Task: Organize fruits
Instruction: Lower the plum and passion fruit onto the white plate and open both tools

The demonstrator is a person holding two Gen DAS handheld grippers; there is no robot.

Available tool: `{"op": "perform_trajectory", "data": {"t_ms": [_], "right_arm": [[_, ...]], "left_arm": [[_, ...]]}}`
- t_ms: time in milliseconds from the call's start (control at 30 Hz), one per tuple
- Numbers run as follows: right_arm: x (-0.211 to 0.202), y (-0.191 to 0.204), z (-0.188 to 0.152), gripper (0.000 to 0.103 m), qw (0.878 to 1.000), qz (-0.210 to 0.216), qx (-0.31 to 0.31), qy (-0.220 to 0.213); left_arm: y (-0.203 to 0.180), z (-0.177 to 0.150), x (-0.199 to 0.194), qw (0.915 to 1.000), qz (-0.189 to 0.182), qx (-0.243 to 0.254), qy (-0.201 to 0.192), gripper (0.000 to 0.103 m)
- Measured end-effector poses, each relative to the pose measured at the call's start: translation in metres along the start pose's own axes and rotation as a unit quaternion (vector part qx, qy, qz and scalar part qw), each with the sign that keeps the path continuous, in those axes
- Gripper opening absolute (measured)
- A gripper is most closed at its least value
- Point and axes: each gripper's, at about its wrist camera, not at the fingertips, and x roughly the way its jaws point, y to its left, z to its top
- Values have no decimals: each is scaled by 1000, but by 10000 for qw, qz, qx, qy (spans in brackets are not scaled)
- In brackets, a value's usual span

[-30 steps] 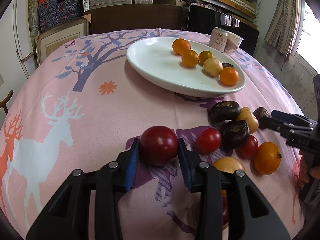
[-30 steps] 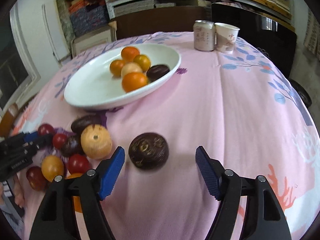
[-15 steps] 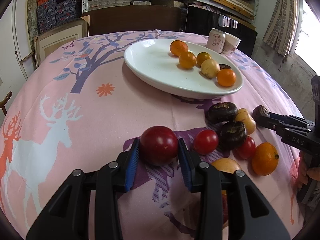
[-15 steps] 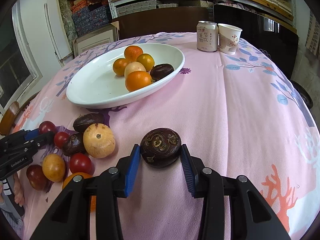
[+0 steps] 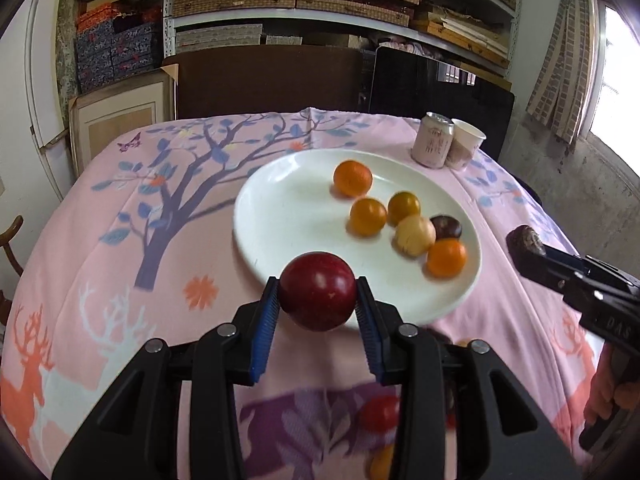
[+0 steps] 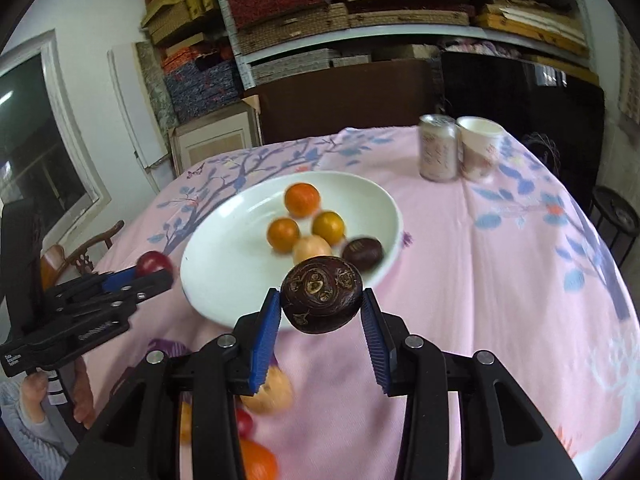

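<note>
While left gripper (image 5: 317, 309) clamps glossy red fruit (image 5: 318, 291), right gripper (image 6: 320, 313) clamps wrinkled dark fruit (image 6: 322, 294).

Metal shelf unit (image 5: 340, 20) along back wall, stacked full with flat woven boxes in tan, red, blue pattern. Below shelf, dark brown board (image 5: 272, 80) and black panel (image 5: 436, 88) behind table. Framed panel (image 5: 120, 120) leans on white wall at left. Patterned curtain (image 5: 560, 60) beside bright window (image 5: 622, 80) at right, daylight entering. Bare concrete wall (image 5: 580, 176) under it. Wooden chair (image 6: 80, 252) and second window (image 6: 36, 140) at left side. Small black stool (image 6: 618, 216) at right.
</note>
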Motion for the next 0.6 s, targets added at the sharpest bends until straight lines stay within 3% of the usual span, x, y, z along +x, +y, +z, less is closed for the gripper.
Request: {"op": "perform_trajectory", "data": {"t_ms": [233,367,600], "right_arm": [[51,38,8,46,9988,47,-464,133],[50,34,4,61,9977,-153,-650,71],[35,19,-3,66,9996,9,-284,-2]], "left_arm": [[5,23,56,9996,24,-114,257,39],[8,20,63,9996,-33,-80,278,59],[6,11,31,9999,63,-42,-90,83]]}}
